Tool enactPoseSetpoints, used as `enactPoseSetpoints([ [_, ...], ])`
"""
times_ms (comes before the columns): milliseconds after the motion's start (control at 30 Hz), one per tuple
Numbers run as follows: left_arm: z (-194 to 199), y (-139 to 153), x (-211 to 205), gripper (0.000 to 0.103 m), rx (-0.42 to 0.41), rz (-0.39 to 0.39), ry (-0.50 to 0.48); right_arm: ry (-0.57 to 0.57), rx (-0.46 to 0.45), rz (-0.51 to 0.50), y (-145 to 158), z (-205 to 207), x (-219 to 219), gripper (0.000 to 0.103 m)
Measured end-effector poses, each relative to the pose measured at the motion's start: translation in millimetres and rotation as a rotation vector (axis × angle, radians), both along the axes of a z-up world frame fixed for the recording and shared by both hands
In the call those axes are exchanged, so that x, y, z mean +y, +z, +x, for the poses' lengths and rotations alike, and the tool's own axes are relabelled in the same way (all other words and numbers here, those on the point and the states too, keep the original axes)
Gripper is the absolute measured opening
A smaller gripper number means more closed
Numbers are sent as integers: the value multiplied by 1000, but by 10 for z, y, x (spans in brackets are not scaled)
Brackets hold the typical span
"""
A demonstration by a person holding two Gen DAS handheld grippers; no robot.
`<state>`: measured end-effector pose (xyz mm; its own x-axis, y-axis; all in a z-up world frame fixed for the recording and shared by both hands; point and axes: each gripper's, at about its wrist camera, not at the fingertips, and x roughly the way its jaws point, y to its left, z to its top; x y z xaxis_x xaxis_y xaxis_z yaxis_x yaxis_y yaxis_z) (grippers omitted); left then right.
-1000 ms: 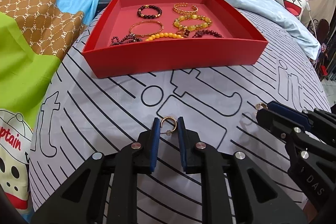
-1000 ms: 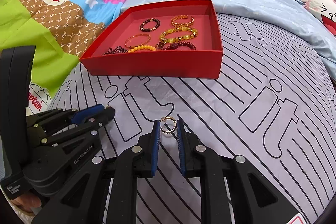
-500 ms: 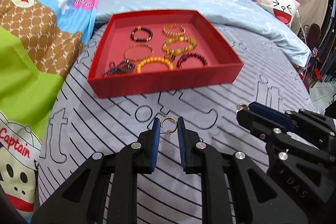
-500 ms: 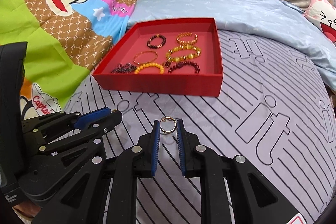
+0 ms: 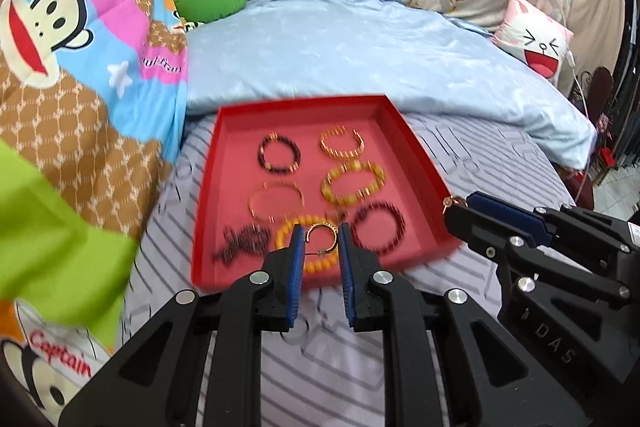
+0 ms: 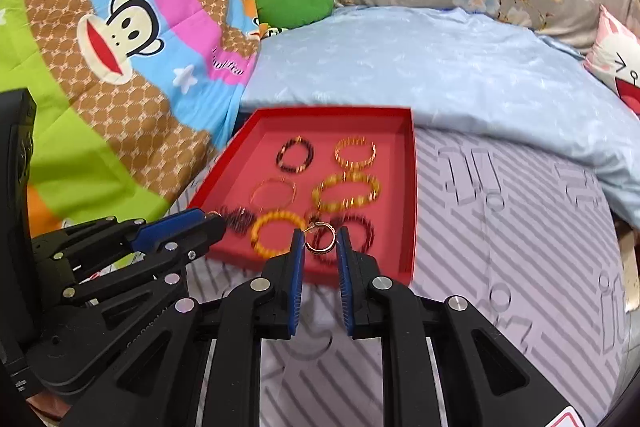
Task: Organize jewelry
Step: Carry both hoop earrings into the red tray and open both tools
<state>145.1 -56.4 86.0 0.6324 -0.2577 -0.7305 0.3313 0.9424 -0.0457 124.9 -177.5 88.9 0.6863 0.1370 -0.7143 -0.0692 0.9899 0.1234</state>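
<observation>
Both grippers have risen since the earlier frames, so that the red tray (image 5: 424,179), formerly well above the fingertips in each view, now sits at centre frame directly behind them, and more of the floral cushions and blue quilt (image 5: 360,51) fills the upper frame. Bed cover (image 6: 500,247), grey with dark line print, occupies the lower half of both views; cartoon monkey blanket (image 5: 60,67) fills the left side. Tray rests on the bed cover just below the quilt's edge and holds seven bracelets in blurred rows: dark beaded and gold ones at top, a thin gold bangle and yellow beaded one in the middle, and dark and orange beaded ones along the bottom. Left gripper (image 5: 320,247), lower centre of its own view, is clamped on a small gold hoop earring (image 5: 320,233) between its blue pads. Right gripper (image 6: 319,247), lower centre of its own view, is likewise clamped on a second gold hoop earring (image 6: 320,239). Each earring appears in front of the tray's lower row. Each gripper also shows at the other view's edge, an earring at its tip.
</observation>
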Motion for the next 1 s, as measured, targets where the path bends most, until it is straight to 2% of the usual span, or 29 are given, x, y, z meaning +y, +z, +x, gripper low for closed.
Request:
enactPoseSetpoints([
  [200, 441, -38, -70, 16, -6, 17, 17, 3, 20, -2, -79, 423, -15, 15],
  [500, 979, -296, -164, 16, 35, 51, 35, -15, 59, -7, -275, 1052, -51, 15],
  [800, 1264, -532, -202, 16, 76, 66, 53, -15, 105, -29, -531, 1340, -80, 15],
  [1000, 1335, -613, -211, 16, 88, 69, 59, -16, 118, -33, -590, 1409, -86, 15],
])
